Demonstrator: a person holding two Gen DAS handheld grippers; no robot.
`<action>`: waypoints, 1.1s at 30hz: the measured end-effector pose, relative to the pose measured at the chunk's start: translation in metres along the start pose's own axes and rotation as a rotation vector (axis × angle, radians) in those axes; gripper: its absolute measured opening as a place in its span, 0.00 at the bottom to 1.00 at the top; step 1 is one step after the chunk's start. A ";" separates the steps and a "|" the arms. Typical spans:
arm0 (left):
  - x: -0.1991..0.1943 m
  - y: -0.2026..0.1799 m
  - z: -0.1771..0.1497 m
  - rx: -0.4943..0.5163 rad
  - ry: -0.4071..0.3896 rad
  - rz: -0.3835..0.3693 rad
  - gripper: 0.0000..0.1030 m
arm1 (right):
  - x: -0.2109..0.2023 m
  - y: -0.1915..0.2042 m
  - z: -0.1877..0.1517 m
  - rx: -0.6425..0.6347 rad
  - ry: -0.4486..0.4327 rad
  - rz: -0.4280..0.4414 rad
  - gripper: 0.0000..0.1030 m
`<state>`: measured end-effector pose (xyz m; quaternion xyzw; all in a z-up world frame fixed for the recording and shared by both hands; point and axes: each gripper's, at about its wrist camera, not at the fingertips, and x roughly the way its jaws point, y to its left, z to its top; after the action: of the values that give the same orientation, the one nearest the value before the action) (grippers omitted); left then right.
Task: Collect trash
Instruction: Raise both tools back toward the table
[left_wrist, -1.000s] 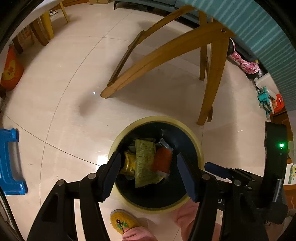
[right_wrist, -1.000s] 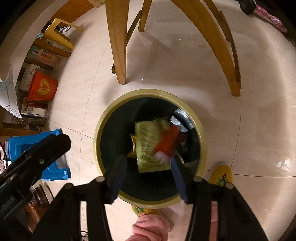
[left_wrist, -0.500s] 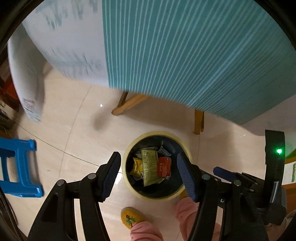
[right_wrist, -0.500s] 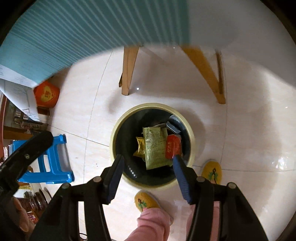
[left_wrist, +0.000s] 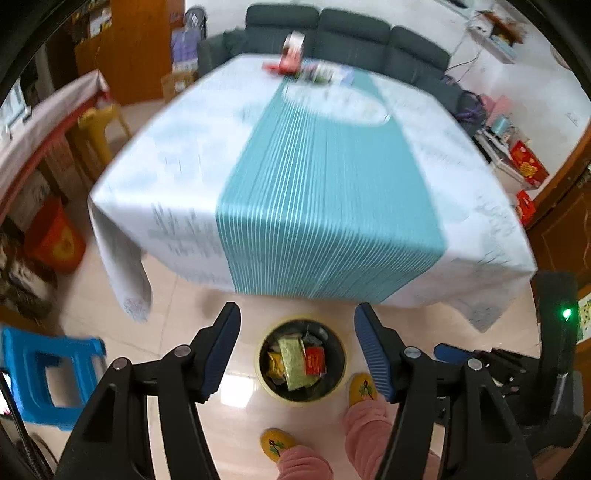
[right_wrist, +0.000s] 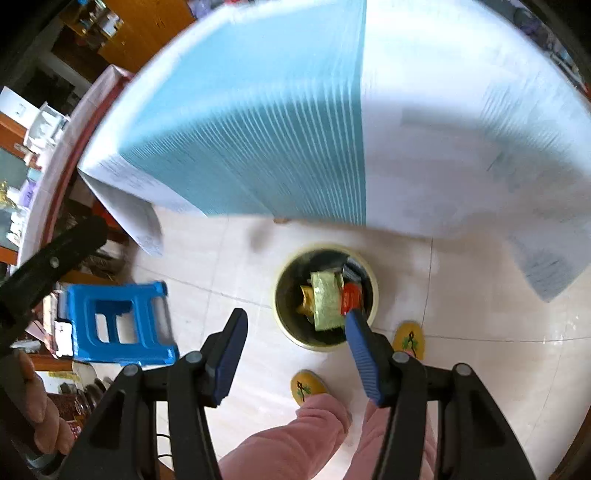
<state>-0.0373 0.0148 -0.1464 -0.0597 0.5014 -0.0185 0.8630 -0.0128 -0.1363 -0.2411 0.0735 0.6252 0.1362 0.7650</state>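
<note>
Grippers are both hanging open and empty, left gripper and right gripper, over the bin low in the frame; I'd be aiming next at the blurry wrappers sitting top-center on the table.

The left gripper hangs high over the floor, jaws apart and empty. Far beneath sits the yellow-rimmed bin with a green packet, a red one and a yellow one inside — just beside two yellow slippers. Beyond it, the counter (teal striped cloth down its middle) carries blurred items at the far end. A blue stool stands to the left.
</note>
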 end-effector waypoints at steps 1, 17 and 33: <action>-0.013 -0.002 0.006 0.017 -0.015 0.007 0.61 | -0.011 0.003 0.002 0.001 -0.018 -0.001 0.54; -0.121 -0.007 0.086 0.113 -0.166 0.064 0.61 | -0.157 0.050 0.058 -0.052 -0.359 -0.044 0.54; -0.098 -0.003 0.176 0.123 -0.187 0.160 0.62 | -0.183 0.057 0.145 -0.105 -0.455 -0.037 0.54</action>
<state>0.0665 0.0360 0.0242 0.0321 0.4197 0.0250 0.9067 0.0891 -0.1283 -0.0235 0.0510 0.4298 0.1343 0.8914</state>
